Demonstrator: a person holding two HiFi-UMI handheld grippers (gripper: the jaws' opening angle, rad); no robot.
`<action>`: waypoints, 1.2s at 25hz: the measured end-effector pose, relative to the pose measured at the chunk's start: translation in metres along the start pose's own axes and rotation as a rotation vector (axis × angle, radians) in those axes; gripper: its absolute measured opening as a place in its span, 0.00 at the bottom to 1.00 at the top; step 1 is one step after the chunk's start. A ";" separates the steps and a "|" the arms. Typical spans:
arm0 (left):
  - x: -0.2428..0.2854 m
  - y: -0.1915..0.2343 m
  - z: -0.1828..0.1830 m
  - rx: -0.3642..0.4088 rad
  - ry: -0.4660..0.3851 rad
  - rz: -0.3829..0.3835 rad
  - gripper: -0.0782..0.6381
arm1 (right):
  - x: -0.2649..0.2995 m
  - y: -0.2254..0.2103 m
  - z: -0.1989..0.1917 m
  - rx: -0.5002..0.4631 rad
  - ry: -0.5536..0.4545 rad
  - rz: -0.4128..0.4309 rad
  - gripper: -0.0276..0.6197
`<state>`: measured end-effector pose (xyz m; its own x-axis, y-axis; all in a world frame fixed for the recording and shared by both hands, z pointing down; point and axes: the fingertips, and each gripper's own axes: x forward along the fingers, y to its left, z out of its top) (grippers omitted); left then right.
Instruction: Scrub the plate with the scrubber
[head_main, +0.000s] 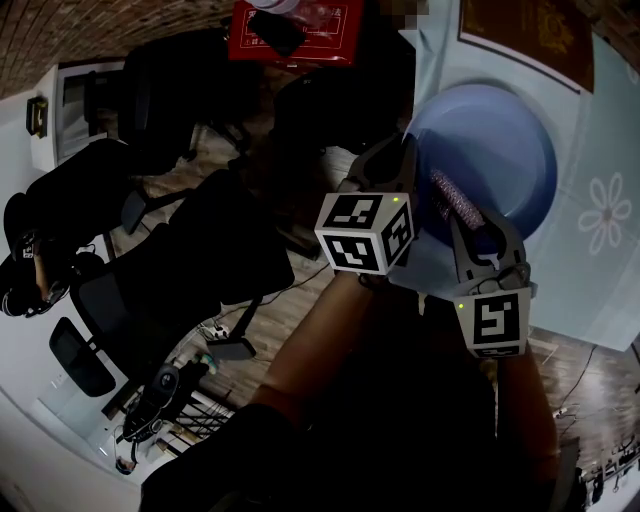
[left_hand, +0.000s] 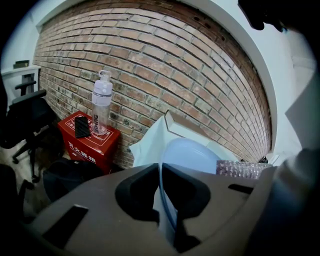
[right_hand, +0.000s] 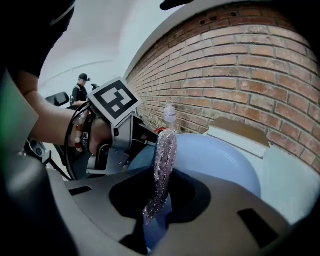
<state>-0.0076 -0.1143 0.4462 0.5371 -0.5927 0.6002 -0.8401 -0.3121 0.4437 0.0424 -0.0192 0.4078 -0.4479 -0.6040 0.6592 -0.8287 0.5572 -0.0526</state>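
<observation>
A light blue plate (head_main: 500, 150) is held up on edge over the table's near corner. My left gripper (head_main: 405, 170) is shut on its left rim; in the left gripper view the thin rim (left_hand: 165, 195) runs between the jaws. My right gripper (head_main: 478, 235) is shut on a sparkly pink scrubber (head_main: 455, 198), which lies against the plate's face. From the right gripper view the scrubber (right_hand: 162, 170) rises out of the jaws in front of the plate (right_hand: 220, 160), with the left gripper's marker cube (right_hand: 114, 102) just to its left.
A table with a pale flowered cloth (head_main: 605, 250) and a cardboard box (head_main: 525, 30) lies at the right. On the floor by the brick wall stands a red box (left_hand: 87, 142) with a clear bottle (left_hand: 101, 105) on it. Black office chairs (head_main: 190, 260) stand at the left.
</observation>
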 end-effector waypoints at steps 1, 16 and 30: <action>0.000 0.000 0.000 -0.004 0.000 -0.001 0.16 | 0.004 -0.001 0.001 0.031 0.004 -0.004 0.18; 0.001 0.001 0.000 -0.001 0.018 -0.016 0.16 | 0.062 -0.045 0.032 -0.065 0.035 -0.150 0.18; 0.001 0.000 0.000 0.048 0.015 0.005 0.16 | 0.057 -0.122 0.013 -0.253 0.265 -0.247 0.18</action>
<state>-0.0067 -0.1149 0.4472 0.5340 -0.5828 0.6125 -0.8450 -0.3448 0.4087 0.1132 -0.1289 0.4419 -0.1180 -0.5882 0.8001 -0.7774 0.5560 0.2941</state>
